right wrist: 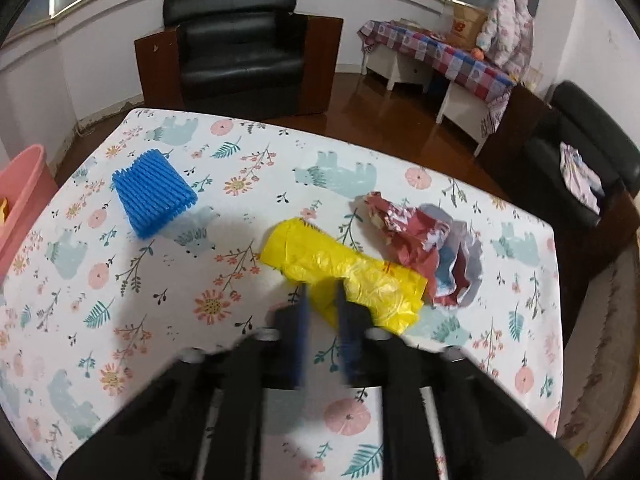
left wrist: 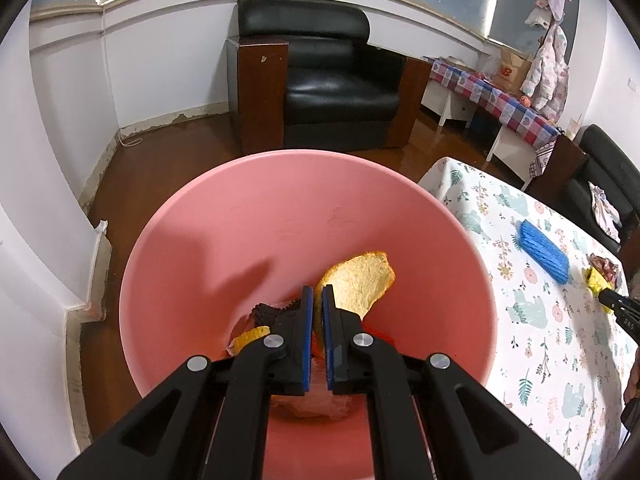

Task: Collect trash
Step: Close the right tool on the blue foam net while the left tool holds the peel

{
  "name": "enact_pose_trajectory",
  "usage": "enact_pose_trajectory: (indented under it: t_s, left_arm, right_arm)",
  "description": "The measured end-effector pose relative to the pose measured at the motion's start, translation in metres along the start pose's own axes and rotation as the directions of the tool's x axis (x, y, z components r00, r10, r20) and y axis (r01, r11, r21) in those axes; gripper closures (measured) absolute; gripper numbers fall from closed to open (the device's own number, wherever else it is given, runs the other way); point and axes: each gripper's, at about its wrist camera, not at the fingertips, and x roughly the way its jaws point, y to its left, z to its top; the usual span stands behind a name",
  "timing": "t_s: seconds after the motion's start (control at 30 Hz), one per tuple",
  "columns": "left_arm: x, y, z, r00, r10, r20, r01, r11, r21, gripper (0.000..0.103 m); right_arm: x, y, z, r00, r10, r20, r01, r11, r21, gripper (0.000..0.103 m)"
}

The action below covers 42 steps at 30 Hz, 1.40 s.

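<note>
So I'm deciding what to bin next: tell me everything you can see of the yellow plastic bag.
The yellow plastic bag is thin, crinkled film, loosely rolled into a lumpy tube lying flat on the floral tablecloth. Its far right side touches the crumpled red wrapper. The right gripper has its jaws at the bag's near edge; blur hides the grip.

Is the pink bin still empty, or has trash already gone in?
Not empty. The left wrist view looks into the pink bin and shows a large orange peel, a smaller peel piece and some dark scrap at the bottom.
</note>
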Motion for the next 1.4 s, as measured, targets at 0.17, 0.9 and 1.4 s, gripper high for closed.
enact_pose_trajectory:
  t_s: [0.17, 0.9, 1.4]
  left_arm:
    - [-0.008, 0.005, -0.001, 1.000, -0.023, 0.017, 0.023, 1.000, -0.009, 0.099]
    - [-0.020, 0.021, 0.000, 0.998, -0.046, 0.034, 0.048, 0.998, -0.039, 0.099]
    - [-0.003, 0.016, 0.006, 1.000, -0.031, 0.001, 0.031, 0.999, -0.027, 0.099]
  right_arm:
    - [-0.016, 0.002, 0.001, 0.999, 0.025, 0.027, -0.026, 0.998, 0.056, 0.102]
    - [-0.041, 0.044, 0.025, 0.973, 0.214, 0.082, -0.223, 0.967, 0.123, 0.084]
    - [0.023, 0.130, 0.054, 0.989, 0.145, -0.003, -0.143, 0.971, -0.190, 0.059]
